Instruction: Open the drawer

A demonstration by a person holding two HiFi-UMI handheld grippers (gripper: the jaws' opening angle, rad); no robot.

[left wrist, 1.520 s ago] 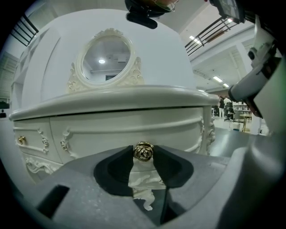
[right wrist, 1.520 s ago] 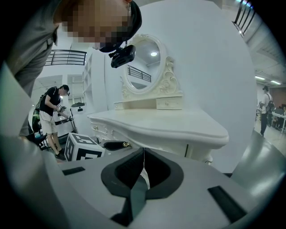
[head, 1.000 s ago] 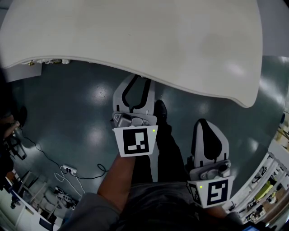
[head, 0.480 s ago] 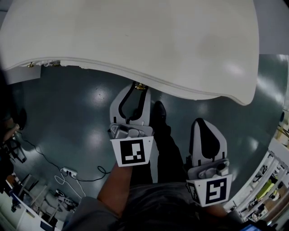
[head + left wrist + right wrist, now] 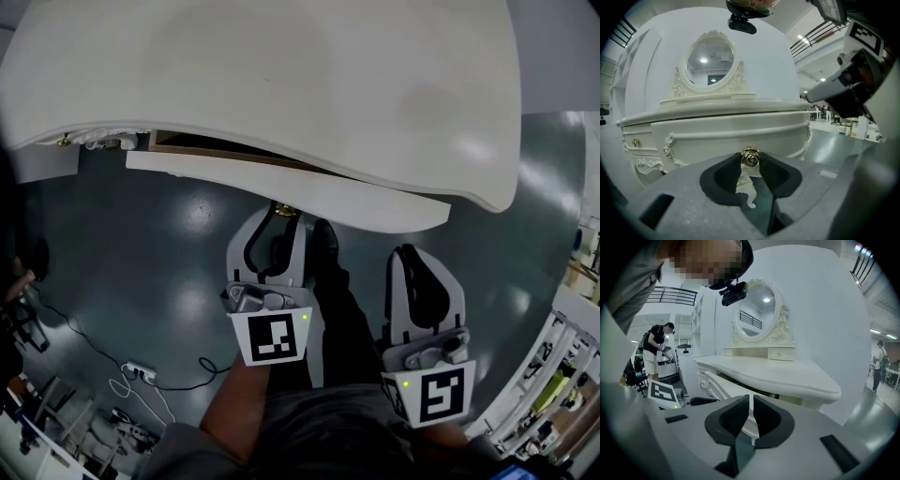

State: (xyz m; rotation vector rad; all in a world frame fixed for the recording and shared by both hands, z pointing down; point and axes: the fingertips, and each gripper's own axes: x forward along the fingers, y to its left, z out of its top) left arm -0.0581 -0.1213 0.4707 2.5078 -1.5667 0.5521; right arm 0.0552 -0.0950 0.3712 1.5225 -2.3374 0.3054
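While my left tool (image 5: 750, 162) pinches the gold knob (image 5: 750, 157), the drawer (image 5: 281, 183) juts partly out beneath the counter (image 5: 281, 84), its inside hidden; my right tool (image 5: 751, 412) hangs near, pressed together, empty.

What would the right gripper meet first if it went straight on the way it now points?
Most likely the right gripper would meet the drawer front near its right end, though depth is unclear.

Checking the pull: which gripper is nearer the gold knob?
Left. The left gripper grips the gold knob; the right gripper hangs to its right, clear of the drawer.
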